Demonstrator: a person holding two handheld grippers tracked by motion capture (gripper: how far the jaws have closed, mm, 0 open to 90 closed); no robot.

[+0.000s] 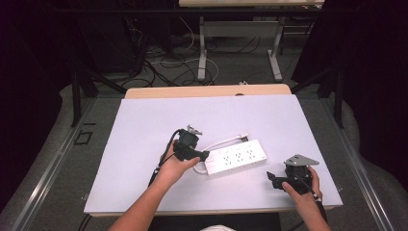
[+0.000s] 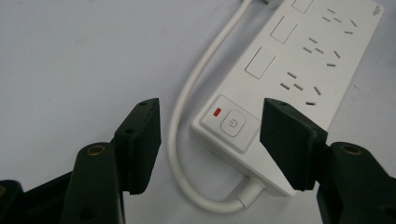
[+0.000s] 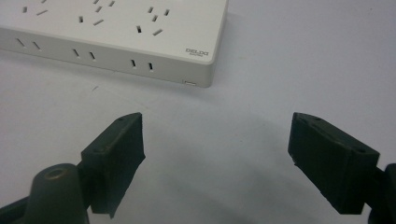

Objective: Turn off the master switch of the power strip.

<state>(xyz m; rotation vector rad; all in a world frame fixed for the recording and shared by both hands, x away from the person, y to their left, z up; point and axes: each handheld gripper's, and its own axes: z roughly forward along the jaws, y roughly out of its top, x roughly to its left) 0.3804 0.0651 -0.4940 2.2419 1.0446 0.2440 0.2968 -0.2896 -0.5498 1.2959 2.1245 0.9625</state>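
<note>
The white worktop (image 1: 144, 144) carries a white power strip (image 1: 236, 157) near its middle, lying flat with its far-right end angled slightly away. It looks like a rigid plastic block, fairly light, smooth and probably slippery on its broad faces, so the long narrow sides seem the best place to pinch it. Its stiff white cord (image 2: 187, 93) loops out of the left end and curves toward the far side; it would likely drag and twist the strip if lifted. The left gripper (image 1: 202, 156) sits at the strip's left end, fingers (image 2: 140, 140) apart around the power button (image 2: 232, 125), clamping nothing. The right gripper (image 1: 273, 179) hovers near the strip's right end, fingers (image 3: 116, 149) wide apart and empty.
</note>
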